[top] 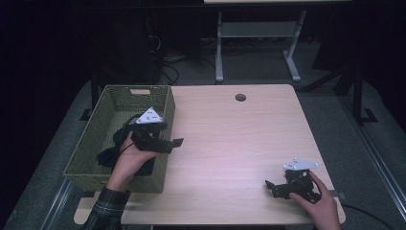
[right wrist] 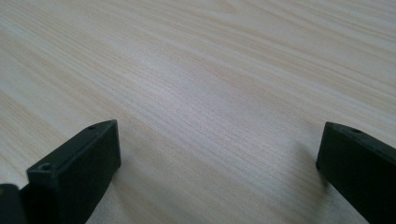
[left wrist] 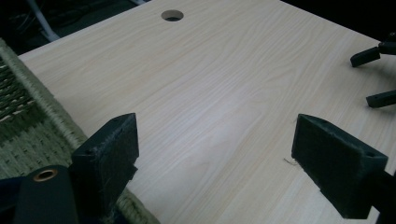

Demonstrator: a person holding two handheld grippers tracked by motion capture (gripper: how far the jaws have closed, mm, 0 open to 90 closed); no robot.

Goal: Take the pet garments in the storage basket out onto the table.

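High view: the left gripper (top: 165, 141) hangs over the right wall of the basket (top: 91, 143), fingers spread wide with nothing in them and pointing out over the counter (top: 230, 143). A dark cloth (top: 117, 143) lies in the basket, right under that hand. The right gripper (top: 272, 187) sits low near the counter's front right corner, fingers wide too and empty.

Left gripper view: the fingers (left wrist: 112, 154) gape wide over bare wood, with the woven rim right beside the left one. I'd guess that's the risk: swing back down for the cloth carelessly and a finger catches the weave, tipping or dragging the basket. The right gripper's fingers show at the far right edge.

Right gripper view: both fingers (right wrist: 79, 163) are wide apart just above the wood. If that hand drops any lower, they'll probably scrape the counter.
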